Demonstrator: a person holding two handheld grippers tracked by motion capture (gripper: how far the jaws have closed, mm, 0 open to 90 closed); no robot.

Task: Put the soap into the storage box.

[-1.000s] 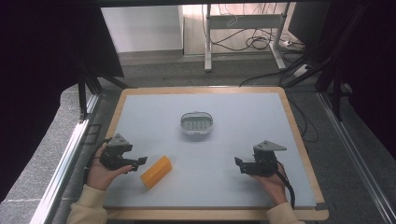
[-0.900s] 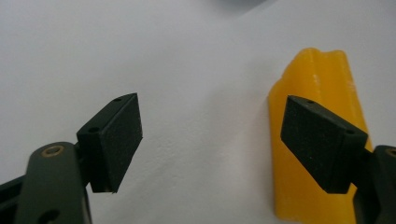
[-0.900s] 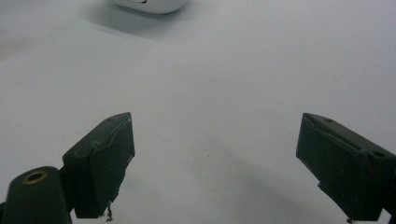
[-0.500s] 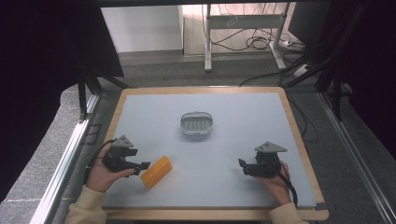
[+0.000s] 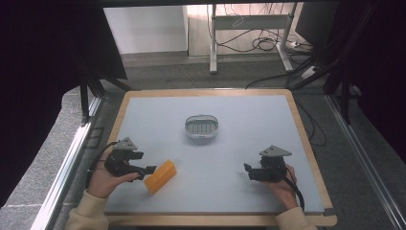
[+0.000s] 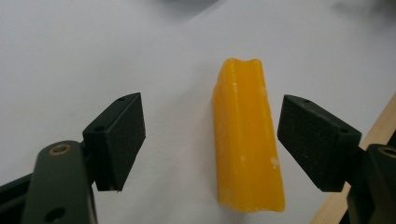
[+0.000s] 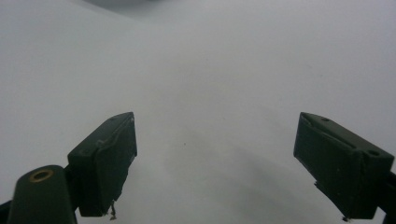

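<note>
Nearest to us, our left hand (image 5: 103, 178) and right hand (image 5: 282, 184) come in over the front edge of the tabletop (image 5: 249, 143), each holding a tool. The left hand-held gripper (image 5: 149, 169) sits at the front left, aimed to the right at the yellow block (image 5: 161, 176), which lies flat on the pale surface just beside its tips. Through the left gripper view, the yellow block (image 6: 246, 140) lies lengthwise between the two black pads (image 6: 122, 135), closer to the right one, with a clear gap on either side; the jaws have just been closing a little, yet they stand apart and neither pad presses on the block. The wooden rim of the tabletop shows at the lower right corner of that view. At the front right, well apart from the block, the right hand-held gripper (image 5: 248, 169) points left across the bare surface; in the right gripper view its jaws stand wide apart with only the pale tabletop between them. Farther back, near the middle of the tabletop, sits a small oval grey dish (image 5: 201, 127), apart from both tools and from the block.
</note>
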